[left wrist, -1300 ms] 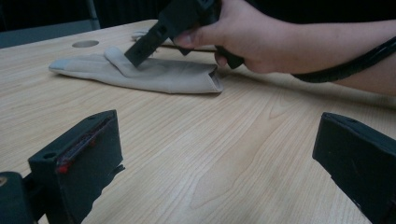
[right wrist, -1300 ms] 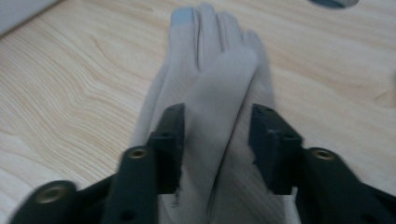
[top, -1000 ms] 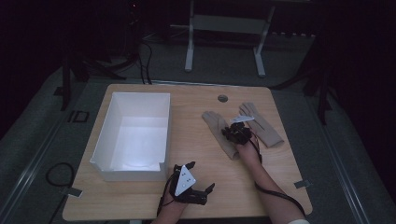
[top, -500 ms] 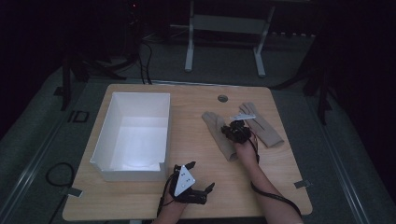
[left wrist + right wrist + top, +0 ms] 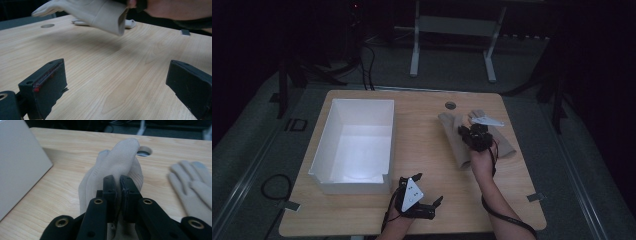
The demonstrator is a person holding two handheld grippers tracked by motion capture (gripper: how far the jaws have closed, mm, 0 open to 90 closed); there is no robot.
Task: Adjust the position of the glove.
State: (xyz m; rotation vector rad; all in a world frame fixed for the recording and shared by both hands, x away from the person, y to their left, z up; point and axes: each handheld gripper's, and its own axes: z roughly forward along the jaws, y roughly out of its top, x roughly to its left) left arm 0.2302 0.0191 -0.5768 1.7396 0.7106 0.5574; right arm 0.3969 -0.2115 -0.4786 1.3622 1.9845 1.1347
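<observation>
**Right gripper clamped on a beige glove, lifted off the table**

The beige glove [image 5: 117, 167] sat right of centre in the high view, pinched in the right gripper [image 5: 118, 185], whose jaws were together on the fabric after having just been closing. In the left gripper view the glove [image 5: 100, 12] hung at the top of the frame with its open cuff clear of the wood and a shadow beneath it (so that end at least was off the surface). A second glove [image 5: 192, 187] lay flat at the right of the right gripper view, just beside the held one but apart from it; in the high view it [image 5: 502, 142] lay towards the table's right edge.

The table [image 5: 432, 150] offered a broad strip of bare wood in the middle of the high view, between the gloves and the white box [image 5: 357, 145] at centre left. A small round hole [image 5: 450, 105] marked the far edge, above the gloves.

The left gripper [image 5: 424, 192] rested at the bottom centre of the high view, close to the near edge and just right of the box's near corner, its jaws wide apart with nothing between them. Open wood lay ahead of it.
</observation>
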